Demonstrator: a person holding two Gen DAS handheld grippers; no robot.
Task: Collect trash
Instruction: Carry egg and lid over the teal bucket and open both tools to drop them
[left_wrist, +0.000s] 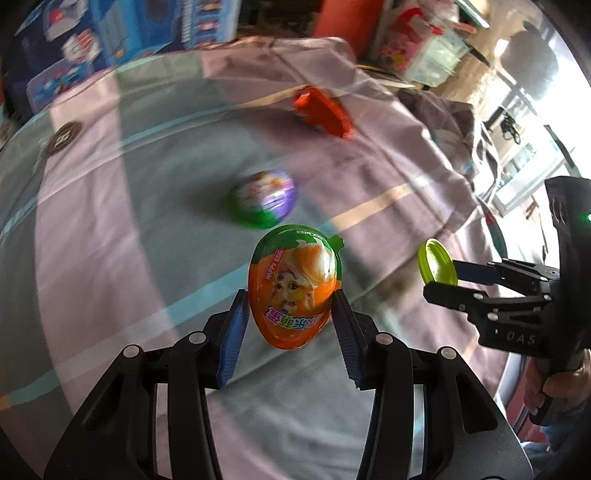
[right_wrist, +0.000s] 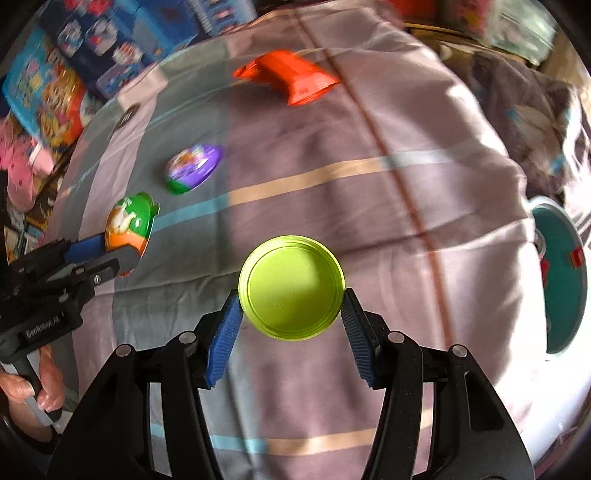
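Trash rides in both tongs above the striped bedsheet (right_wrist: 406, 206). The left gripper (left_wrist: 291, 291) clamps an orange egg package (left_wrist: 293, 288); the right gripper (right_wrist: 291, 291) pinches a lime-green lid (right_wrist: 291, 288). Ahead of both lie a purple egg package (left_wrist: 264, 203) and, farther off, a red wrapper (right_wrist: 288, 75).

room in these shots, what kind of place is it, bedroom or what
Probably a child's bedroom or playroom: the work surface is a bed under a striped sheet, boxed toys are stacked behind it, and a rumpled grey blanket lies at one side.
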